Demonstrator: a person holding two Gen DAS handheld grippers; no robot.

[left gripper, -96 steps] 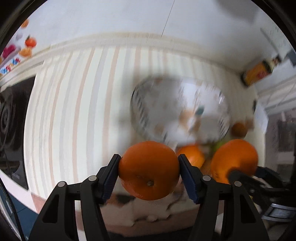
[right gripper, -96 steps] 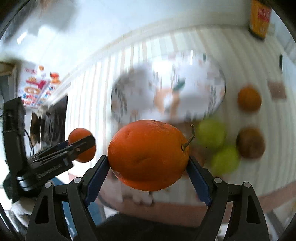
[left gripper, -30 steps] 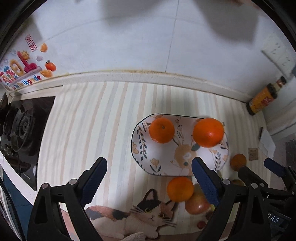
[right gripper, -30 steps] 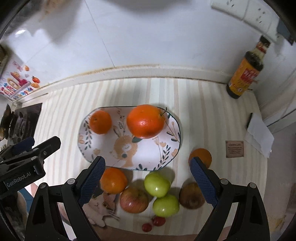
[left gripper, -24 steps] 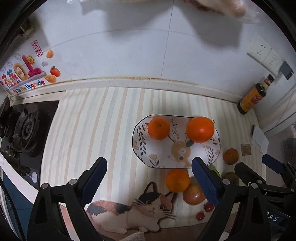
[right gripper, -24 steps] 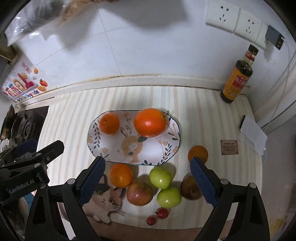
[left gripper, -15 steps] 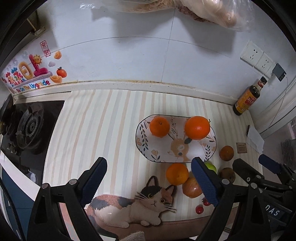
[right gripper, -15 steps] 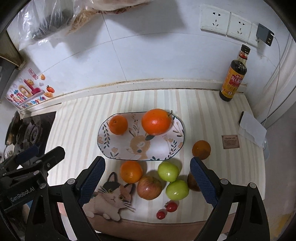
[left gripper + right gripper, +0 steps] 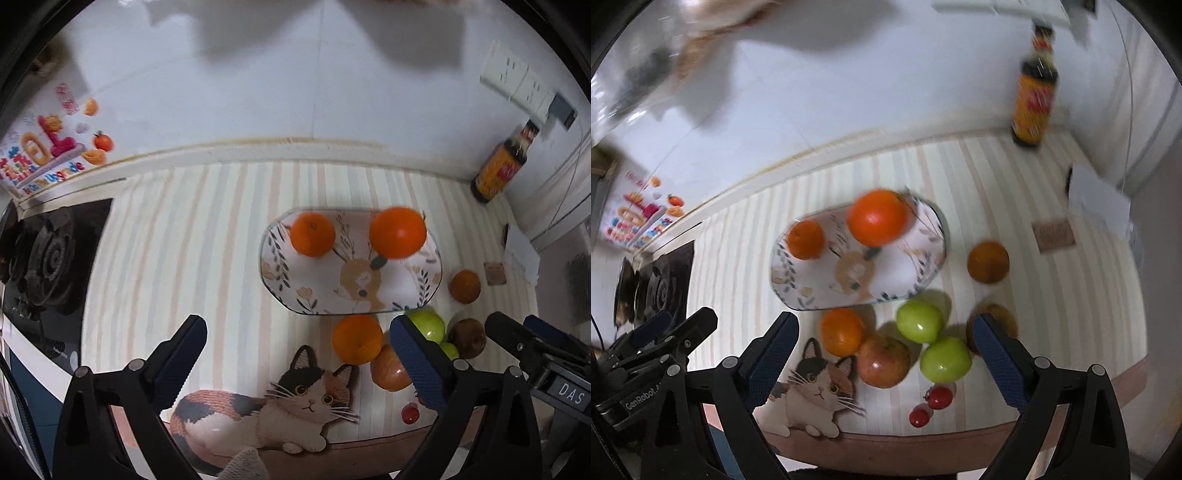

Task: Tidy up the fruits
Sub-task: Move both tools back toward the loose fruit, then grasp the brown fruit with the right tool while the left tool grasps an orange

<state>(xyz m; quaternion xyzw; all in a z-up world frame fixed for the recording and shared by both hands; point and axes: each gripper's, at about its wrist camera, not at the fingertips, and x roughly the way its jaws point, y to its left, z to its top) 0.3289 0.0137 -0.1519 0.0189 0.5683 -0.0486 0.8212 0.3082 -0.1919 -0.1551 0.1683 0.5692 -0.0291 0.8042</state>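
Both hand-held grippers hang above the worktop with nothing in them. On the left hand-held gripper [image 9: 295, 360] the black plastic fingers, faced with dimpled blue rubber pads [image 9: 417, 365], stand wide apart, having just been opening further, with only the scene below showing through the gap. On the right hand-held gripper [image 9: 886, 354] the same blue-padded fingers are spread just as wide and grip nothing.

Below lies a striped cloth [image 9: 184, 258] in cream, grey and peach bands, printed with a calico cat [image 9: 280, 410] along its near edge. An oval glossy plate [image 9: 351, 288] with leaf sprigs and a rabbit drawing holds two fruits side by side along its far edge: a small orange [image 9: 312, 234] on the left and a larger, smooth, round orange [image 9: 397, 232] on the right, which has a short stem.

Off the plate, just beside its near rim, a third orange [image 9: 843, 331] touches a red-yellow apple [image 9: 884, 361]. Two shiny green apples [image 9: 919, 320] sit next to them, with a dull brown fruit [image 9: 467, 338] further right and two small red cherry tomatoes [image 9: 940, 397] nearest the edge. A darker orange [image 9: 988, 262] rests alone right of the plate. An amber sauce bottle [image 9: 1034, 99] with a dark neck stands against the white tiled wall [image 9: 295, 92].
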